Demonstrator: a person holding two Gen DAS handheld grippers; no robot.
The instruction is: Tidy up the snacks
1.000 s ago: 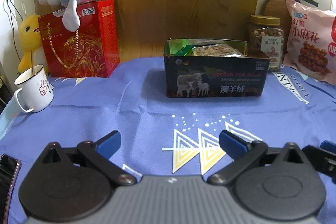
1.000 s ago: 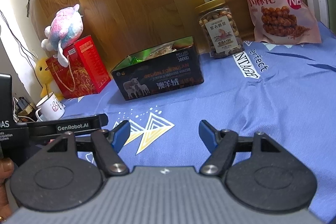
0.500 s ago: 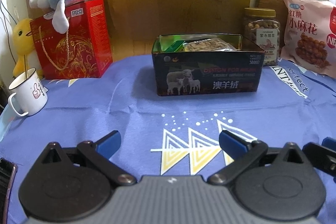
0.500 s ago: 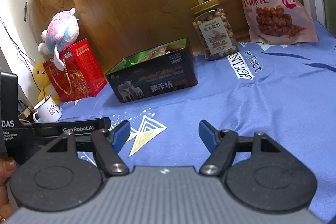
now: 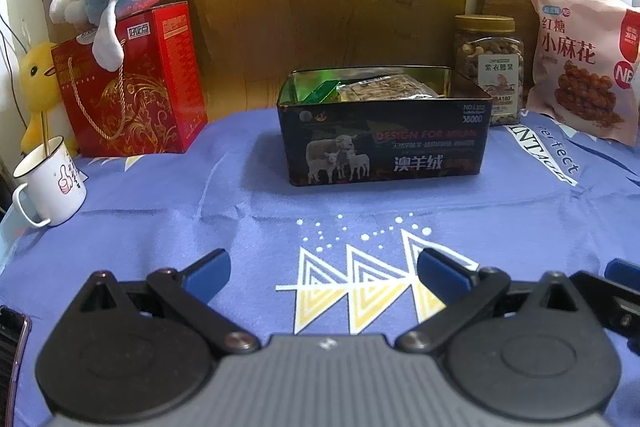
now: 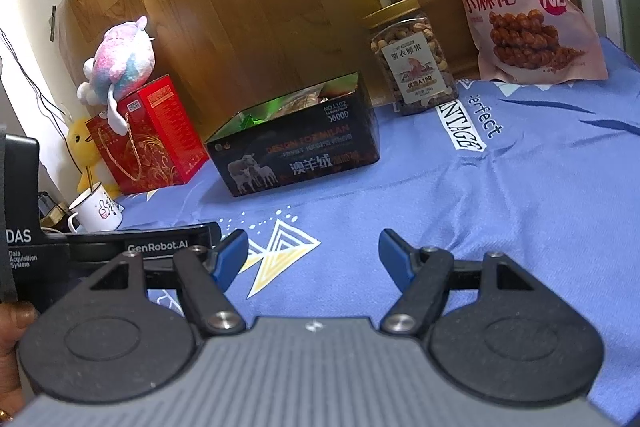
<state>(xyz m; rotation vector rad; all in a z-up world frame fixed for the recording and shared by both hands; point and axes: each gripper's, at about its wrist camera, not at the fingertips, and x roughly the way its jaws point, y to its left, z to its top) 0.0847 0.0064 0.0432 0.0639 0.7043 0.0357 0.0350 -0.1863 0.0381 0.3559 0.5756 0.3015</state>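
Both grippers are held low over the blue cloth [image 5: 400, 211] with jaws spread apart and nothing between them: the left gripper [image 5: 322, 273] and the right gripper [image 6: 312, 253]. The dark tin [image 5: 384, 147], with snack packets inside, is placed further back; the nut jar [image 5: 490, 63] and the pink snack bag [image 5: 580, 67] are seen to its right.
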